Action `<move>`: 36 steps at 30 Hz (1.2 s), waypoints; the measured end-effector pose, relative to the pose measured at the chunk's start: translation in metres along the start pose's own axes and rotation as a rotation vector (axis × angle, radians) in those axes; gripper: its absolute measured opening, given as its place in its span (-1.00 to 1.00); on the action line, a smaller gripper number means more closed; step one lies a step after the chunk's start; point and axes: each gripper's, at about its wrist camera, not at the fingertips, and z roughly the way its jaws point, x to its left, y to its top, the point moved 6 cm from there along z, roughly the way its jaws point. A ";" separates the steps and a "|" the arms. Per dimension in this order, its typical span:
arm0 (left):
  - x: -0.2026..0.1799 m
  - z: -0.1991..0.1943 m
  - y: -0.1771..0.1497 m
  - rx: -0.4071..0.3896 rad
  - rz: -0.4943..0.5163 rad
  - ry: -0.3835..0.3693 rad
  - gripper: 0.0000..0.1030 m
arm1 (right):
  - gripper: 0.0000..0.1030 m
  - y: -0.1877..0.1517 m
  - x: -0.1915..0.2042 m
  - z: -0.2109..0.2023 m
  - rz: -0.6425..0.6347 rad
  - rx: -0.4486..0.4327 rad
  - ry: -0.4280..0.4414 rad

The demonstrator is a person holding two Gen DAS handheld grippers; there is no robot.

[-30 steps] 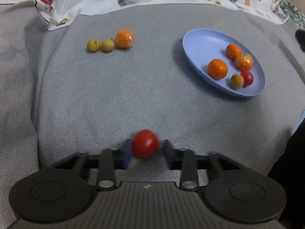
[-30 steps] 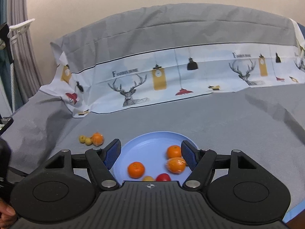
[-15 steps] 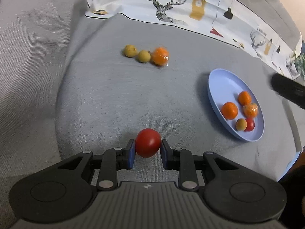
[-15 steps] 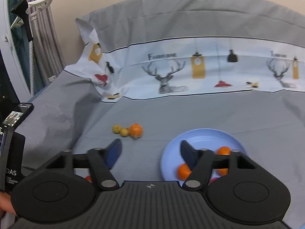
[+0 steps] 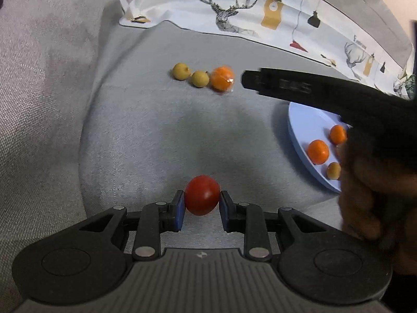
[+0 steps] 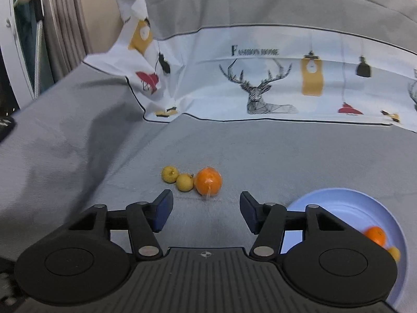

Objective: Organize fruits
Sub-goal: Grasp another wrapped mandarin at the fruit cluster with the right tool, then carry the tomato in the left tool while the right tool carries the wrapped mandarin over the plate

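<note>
Left jaws clamped on tomato, lifted clear of the grey surface; next: carry it right to plate, drop among the fruit there. Right jaws empty, have just been opening, lined up on orange beside two yellow fruits, need to advance and close

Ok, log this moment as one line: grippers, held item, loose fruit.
left gripper: shut on red tomato | right gripper: open, empty, just opening | loose: wrapped orange, two yellow fruits
</note>
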 end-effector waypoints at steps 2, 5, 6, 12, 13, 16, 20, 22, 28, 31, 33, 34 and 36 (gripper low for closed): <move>0.003 0.003 0.000 0.008 -0.020 -0.006 -0.41 | 0.14 0.001 -0.001 0.015 0.000 0.006 -0.001; 0.005 0.007 0.001 0.009 -0.037 -0.013 -0.41 | 0.14 0.004 -0.005 0.033 0.011 0.012 0.005; 0.004 0.008 0.000 0.008 -0.031 -0.010 -0.41 | 0.14 0.005 -0.007 0.038 0.013 0.011 0.009; -0.001 0.013 -0.002 0.004 0.001 -0.001 -0.40 | 0.14 0.006 -0.012 0.071 0.025 0.049 0.019; 0.000 0.012 -0.002 0.002 0.000 0.001 -0.41 | 0.14 0.006 -0.012 0.075 0.027 0.051 0.020; 0.001 0.011 -0.004 -0.004 -0.010 0.001 -0.40 | 0.13 0.007 -0.012 0.084 0.024 0.060 0.028; 0.000 0.009 -0.005 -0.012 -0.001 0.014 -0.40 | -0.26 0.005 -0.012 0.086 0.015 0.070 0.047; -0.002 0.008 -0.005 -0.018 0.006 0.023 -0.40 | -0.27 0.005 -0.012 0.080 0.002 0.067 0.054; -0.005 -0.003 -0.003 -0.075 0.016 0.035 -0.40 | -0.27 0.005 0.000 0.040 -0.044 0.051 0.096; -0.006 -0.010 -0.003 -0.104 0.022 0.045 -0.40 | -0.27 0.003 0.008 0.006 -0.072 0.033 0.122; -0.006 -0.014 -0.002 -0.119 0.023 0.050 -0.40 | -0.27 0.000 0.009 -0.018 -0.074 0.025 0.134; -0.006 -0.017 -0.003 -0.126 0.022 0.054 -0.40 | -0.27 -0.003 0.007 -0.031 -0.071 0.019 0.135; -0.006 -0.022 -0.003 -0.134 0.008 0.061 -0.40 | -0.27 -0.010 0.000 -0.055 -0.047 0.007 0.141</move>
